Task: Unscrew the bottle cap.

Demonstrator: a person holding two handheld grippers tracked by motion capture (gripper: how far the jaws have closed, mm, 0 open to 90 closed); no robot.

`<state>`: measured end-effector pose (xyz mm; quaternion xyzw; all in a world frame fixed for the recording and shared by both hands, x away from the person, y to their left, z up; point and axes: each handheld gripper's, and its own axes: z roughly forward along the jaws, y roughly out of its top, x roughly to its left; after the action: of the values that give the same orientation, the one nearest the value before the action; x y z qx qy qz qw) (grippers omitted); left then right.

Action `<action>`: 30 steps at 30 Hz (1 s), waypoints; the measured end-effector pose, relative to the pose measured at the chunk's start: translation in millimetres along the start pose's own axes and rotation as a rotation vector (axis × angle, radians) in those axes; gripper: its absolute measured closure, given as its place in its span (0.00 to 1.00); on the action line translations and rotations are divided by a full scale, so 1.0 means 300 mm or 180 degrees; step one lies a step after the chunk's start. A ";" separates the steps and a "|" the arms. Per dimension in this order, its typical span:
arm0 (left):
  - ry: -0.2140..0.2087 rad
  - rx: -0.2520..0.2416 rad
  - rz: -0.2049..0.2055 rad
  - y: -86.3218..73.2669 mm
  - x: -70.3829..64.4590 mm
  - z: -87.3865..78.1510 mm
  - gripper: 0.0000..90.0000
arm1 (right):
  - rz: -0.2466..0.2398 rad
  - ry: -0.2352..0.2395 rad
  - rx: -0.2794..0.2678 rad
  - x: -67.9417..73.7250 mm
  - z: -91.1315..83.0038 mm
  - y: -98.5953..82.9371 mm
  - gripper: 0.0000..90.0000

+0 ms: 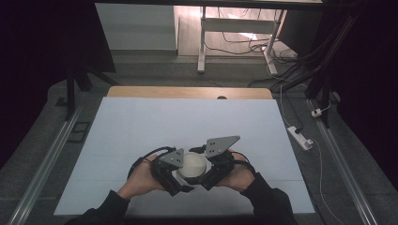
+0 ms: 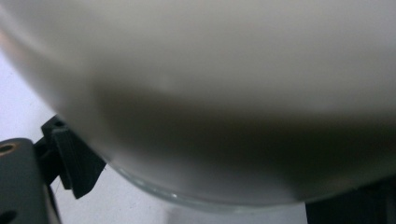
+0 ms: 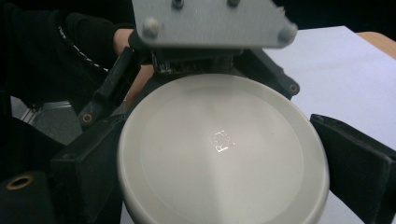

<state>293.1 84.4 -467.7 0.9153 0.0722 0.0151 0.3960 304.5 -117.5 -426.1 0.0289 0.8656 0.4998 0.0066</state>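
Forearms in dark sleeves enter at the bottom centre of the high view, both grippers meeting on a white round dish (image 1: 193, 166) low on the white tabletop (image 1: 141, 131). Left gripper (image 1: 170, 169) and right gripper (image 1: 217, 161) flank it from either side. Right gripper view: dish (image 3: 219, 154) sits between its fingers (image 3: 355, 158), touching or close; whether they are clenched on it I cannot tell. Left gripper view is blurred dish wall (image 2: 210, 93); finger state unclear. To do it well: probably keep both sides level, squeeze evenly, avoid tipping.
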 end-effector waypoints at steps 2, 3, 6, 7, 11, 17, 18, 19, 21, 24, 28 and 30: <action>0.0008 -0.0006 -0.0022 -0.002 0.002 0.001 0.09 | 0.0001 -0.0034 -0.0005 0.000 -0.004 0.003 0.08; 0.0013 -0.0004 -0.0023 -0.002 0.003 0.001 0.09 | 0.0015 -0.0049 -0.0006 0.000 -0.006 0.004 0.08; 0.0028 -0.0010 -0.0034 -0.003 0.005 -0.002 0.09 | 0.0032 -0.0079 -0.0016 -0.003 -0.012 0.004 0.08; 0.0038 -0.0008 -0.0033 -0.003 0.005 -0.003 0.09 | 0.0040 -0.0083 -0.0024 -0.003 -0.014 0.005 0.08; 0.0065 -0.0009 -0.0060 -0.007 0.011 -0.005 0.09 | 0.0048 -0.0117 -0.0023 -0.007 -0.020 0.005 0.08; 0.0117 -0.0021 -0.0105 -0.016 0.021 -0.013 0.09 | 0.0098 -0.0163 -0.0026 -0.011 -0.027 0.003 0.08; 0.0128 -0.0022 -0.0116 -0.017 0.024 -0.015 0.09 | 0.0108 -0.0181 -0.0026 -0.012 -0.028 0.003 0.08; 0.0131 -0.0024 -0.0129 -0.018 0.026 -0.016 0.09 | 0.0118 -0.0188 -0.0028 -0.012 -0.030 0.003 0.08; 0.0153 -0.0024 -0.0144 -0.022 0.030 -0.019 0.09 | 0.0127 -0.0214 -0.0033 -0.013 -0.034 0.003 0.08; 0.0186 -0.0022 -0.0183 -0.027 0.037 -0.020 0.09 | 0.0141 -0.0240 -0.0036 -0.013 -0.039 0.002 0.08; 0.0233 -0.0015 -0.0227 -0.034 0.050 -0.024 0.09 | 0.0153 -0.0283 -0.0024 -0.010 -0.044 0.000 0.08; 0.0247 -0.0022 -0.0252 -0.036 0.052 -0.025 0.09 | 0.0157 -0.0299 -0.0019 -0.009 -0.045 0.000 0.08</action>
<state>306.5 99.4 -470.9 0.9091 0.1236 0.0352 0.3964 306.7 -129.3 -419.4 0.0736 0.8619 0.5005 0.0349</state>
